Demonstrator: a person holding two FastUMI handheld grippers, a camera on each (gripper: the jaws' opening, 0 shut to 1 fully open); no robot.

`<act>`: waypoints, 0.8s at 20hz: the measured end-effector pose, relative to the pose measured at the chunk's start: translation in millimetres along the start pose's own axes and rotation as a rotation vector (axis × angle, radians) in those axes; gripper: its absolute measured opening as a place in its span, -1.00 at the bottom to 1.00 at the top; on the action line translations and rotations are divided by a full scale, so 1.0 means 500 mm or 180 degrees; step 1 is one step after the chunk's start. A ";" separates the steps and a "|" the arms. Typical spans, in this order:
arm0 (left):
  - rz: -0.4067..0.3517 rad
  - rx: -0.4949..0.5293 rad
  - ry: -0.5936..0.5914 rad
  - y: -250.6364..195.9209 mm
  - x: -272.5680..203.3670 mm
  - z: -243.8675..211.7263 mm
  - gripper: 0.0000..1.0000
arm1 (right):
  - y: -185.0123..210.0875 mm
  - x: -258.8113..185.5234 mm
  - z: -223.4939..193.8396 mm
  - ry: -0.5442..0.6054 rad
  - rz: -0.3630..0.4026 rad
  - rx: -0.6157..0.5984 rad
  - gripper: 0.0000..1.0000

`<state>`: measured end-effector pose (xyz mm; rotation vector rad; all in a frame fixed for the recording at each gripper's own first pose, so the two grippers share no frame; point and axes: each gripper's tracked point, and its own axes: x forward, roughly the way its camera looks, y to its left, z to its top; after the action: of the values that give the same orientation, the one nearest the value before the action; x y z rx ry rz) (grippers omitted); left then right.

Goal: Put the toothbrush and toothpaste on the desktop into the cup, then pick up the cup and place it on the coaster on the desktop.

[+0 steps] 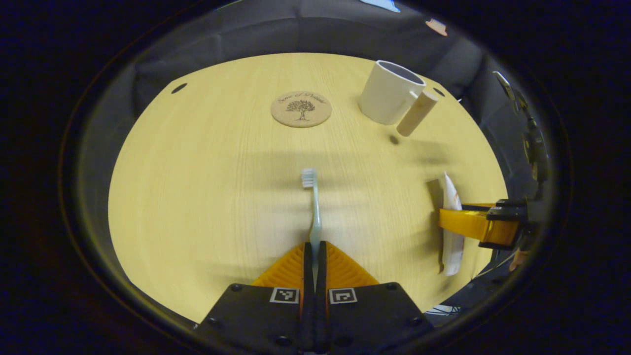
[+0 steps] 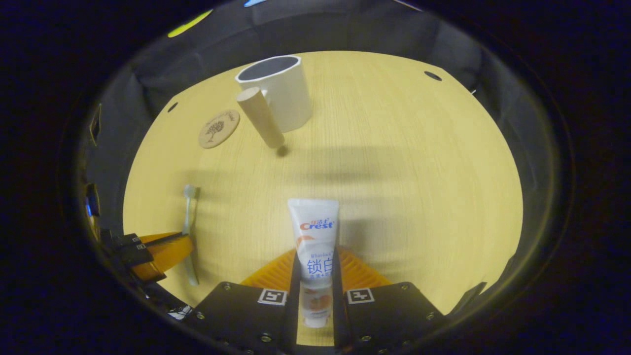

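2 grippers, 2 catches! From the left gripper view, the left gripper [image 1: 314,256] has its fingers pressed together on the handle of the toothbrush [image 1: 313,207], bristles pointing ahead toward the coaster [image 1: 301,109], with the cup [image 1: 389,92] farther right. A grip low on the handle should let the brush drop in head-up. Over to the right gripper view: the right gripper [image 2: 316,276] pinches the toothpaste [image 2: 314,241] near its cap end, tube jutting forward, cup ahead and slightly left on the desktop [image 2: 404,162].
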<state>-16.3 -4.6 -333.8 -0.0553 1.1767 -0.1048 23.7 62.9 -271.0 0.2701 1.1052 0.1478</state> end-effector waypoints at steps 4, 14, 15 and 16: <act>-0.0047 0.0031 -0.0318 -0.008 -0.030 0.021 -0.84 | 0.018 -0.025 0.015 -0.0310 0.0156 -0.0013 -0.41; -0.0124 -0.0021 -0.0959 -0.019 -0.109 0.080 -0.84 | 0.067 -0.110 0.066 -0.1143 0.0245 -0.0284 -0.42; -0.0128 -0.0007 -0.1053 -0.017 -0.126 0.092 -0.84 | 0.073 -0.123 0.077 -0.1231 0.0258 -0.0311 -0.41; -0.0128 -0.0006 -0.1124 -0.015 -0.141 0.103 -0.84 | 0.081 -0.141 0.094 -0.1355 0.0290 -0.0349 -0.42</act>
<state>4.2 -4.8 -248.7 -0.0951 0.8232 -0.1240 35.3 77.4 -178.8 0.2400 0.6605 0.2201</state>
